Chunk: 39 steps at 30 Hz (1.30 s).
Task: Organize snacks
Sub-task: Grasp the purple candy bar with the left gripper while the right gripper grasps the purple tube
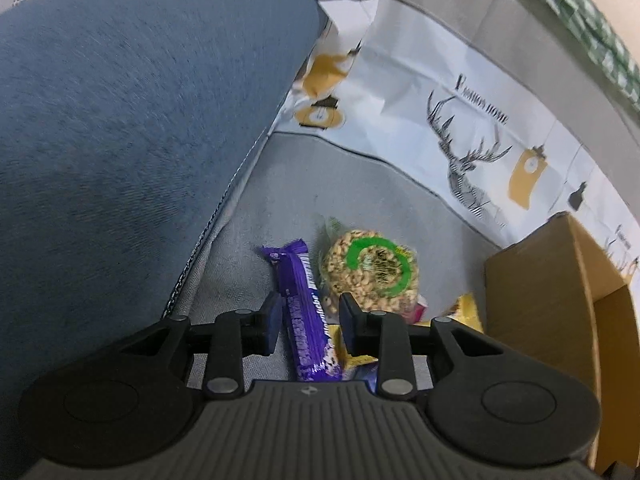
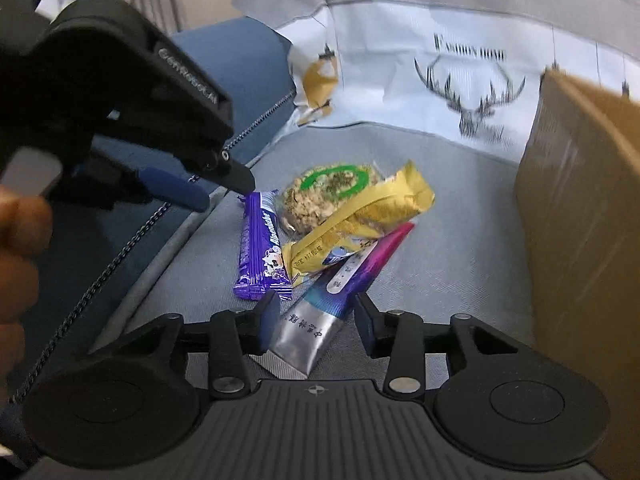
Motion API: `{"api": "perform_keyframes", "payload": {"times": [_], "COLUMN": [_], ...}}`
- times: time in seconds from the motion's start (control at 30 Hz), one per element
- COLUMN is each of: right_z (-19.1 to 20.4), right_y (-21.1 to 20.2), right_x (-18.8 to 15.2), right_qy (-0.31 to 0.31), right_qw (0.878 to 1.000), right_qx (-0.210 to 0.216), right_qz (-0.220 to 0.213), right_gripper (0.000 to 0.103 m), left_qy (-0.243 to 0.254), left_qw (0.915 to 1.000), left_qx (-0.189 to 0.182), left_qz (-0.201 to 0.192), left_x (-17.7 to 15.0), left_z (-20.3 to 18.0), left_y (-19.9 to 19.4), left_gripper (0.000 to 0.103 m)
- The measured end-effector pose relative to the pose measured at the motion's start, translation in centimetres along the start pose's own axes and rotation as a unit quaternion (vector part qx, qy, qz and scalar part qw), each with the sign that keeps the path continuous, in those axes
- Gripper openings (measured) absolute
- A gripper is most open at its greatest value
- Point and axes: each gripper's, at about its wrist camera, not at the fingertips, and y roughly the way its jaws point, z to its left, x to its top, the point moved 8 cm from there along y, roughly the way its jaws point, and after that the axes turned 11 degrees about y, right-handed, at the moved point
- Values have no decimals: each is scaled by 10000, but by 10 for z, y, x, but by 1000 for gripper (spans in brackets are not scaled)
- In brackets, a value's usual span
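Several snacks lie in a pile on a grey cloth surface. A purple bar (image 1: 306,312) (image 2: 260,246) lies lengthwise between the open fingers of my left gripper (image 1: 310,322), which straddles it without closing. Beside it is a round nut cake with a green ring (image 1: 370,272) (image 2: 326,196). A yellow packet (image 2: 360,220) lies over the cake's edge. A silver, blue and pink pouch (image 2: 336,304) lies between the open fingers of my right gripper (image 2: 316,320). My left gripper also shows in the right wrist view (image 2: 216,188), above the purple bar's far end.
A blue cushion (image 1: 132,140) rises on the left. A cardboard box (image 1: 560,304) (image 2: 580,208) stands on the right. A white cloth with a deer print (image 1: 472,152) (image 2: 472,92) hangs behind.
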Motion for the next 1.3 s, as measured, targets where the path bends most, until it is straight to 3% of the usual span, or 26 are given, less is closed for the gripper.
{"api": "perform_keyframes", "payload": {"times": [0.1,0.27,0.6,0.77,0.87,0.93,1.13,1.3], "right_z": [-2,1,-15,-25,-26,-27,-22,-24], "right_y": [13,24,16,7,-1,-11,-40,-59], "right_x": [1,1,2,0,-6,-12,-30,-43], "right_qy": [55,-267,-384,-304,-268,-239,-356,-359], "right_qw": [9999,9989,9976,9978,9979,9979,9975,9966], "right_qx": [-141,-373,-574,-563,-500,-492,-379,-211], "right_qz": [52,72,66,142,299,357,484,709], "right_gripper": [54,54,26,23,23,23,23,23], "left_qy": [2,112,567,931,1016,1057,936,689], "left_qw": [9999,9988,9951,9905,9880,9873,9900,9942], "left_qx": [95,245,531,717,842,828,697,83], "left_qz": [127,419,615,712,805,845,789,825], "left_x": [1,-2,-10,-20,-29,-34,-46,-59], "left_z": [1,-2,-7,-5,0,1,1,-11], "left_y": [13,32,44,36,29,23,-1,-14], "left_gripper": [41,41,41,40,31,23,20,20]}}
